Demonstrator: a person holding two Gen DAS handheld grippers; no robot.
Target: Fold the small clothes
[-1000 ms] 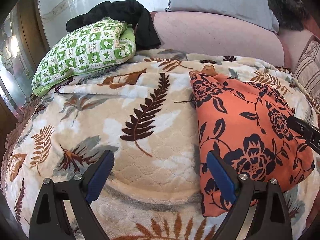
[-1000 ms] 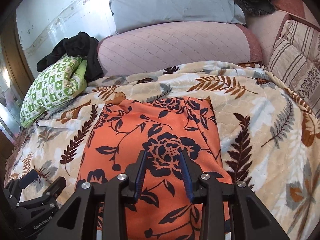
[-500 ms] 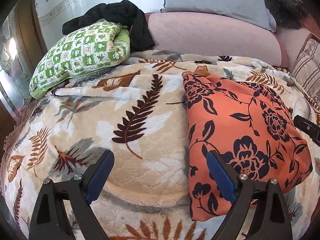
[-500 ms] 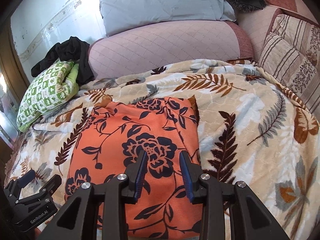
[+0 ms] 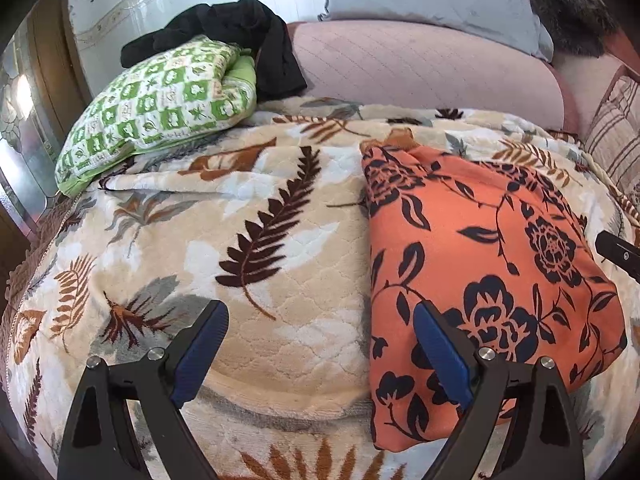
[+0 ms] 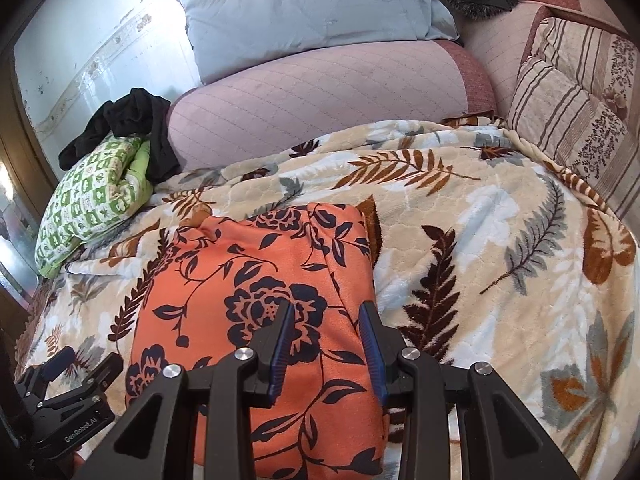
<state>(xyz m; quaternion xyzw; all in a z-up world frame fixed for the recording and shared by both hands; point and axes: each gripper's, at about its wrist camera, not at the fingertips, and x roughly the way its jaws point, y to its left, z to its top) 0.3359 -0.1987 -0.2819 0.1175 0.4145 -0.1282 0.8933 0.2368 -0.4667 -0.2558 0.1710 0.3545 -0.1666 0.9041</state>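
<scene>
An orange garment with dark flowers (image 5: 480, 264) lies folded into a neat rectangle on the leaf-patterned blanket (image 5: 248, 240); it also shows in the right wrist view (image 6: 256, 304). My left gripper (image 5: 320, 352) is wide open and empty, to the left of the garment, its right finger over the garment's near left corner. My right gripper (image 6: 326, 344) is partly open and empty, just above the garment's near right part. The left gripper also shows in the right wrist view (image 6: 68, 376).
A green checked pillow (image 5: 160, 104) with a black garment (image 5: 240, 40) on it lies at the back left. A pink bolster (image 6: 320, 96) and a grey pillow (image 6: 304, 12) lie behind. Striped cushions (image 6: 572, 100) stand at the right.
Both grippers have drawn back and away from the folded garment. It lies still. The jaws have kept their openings.
</scene>
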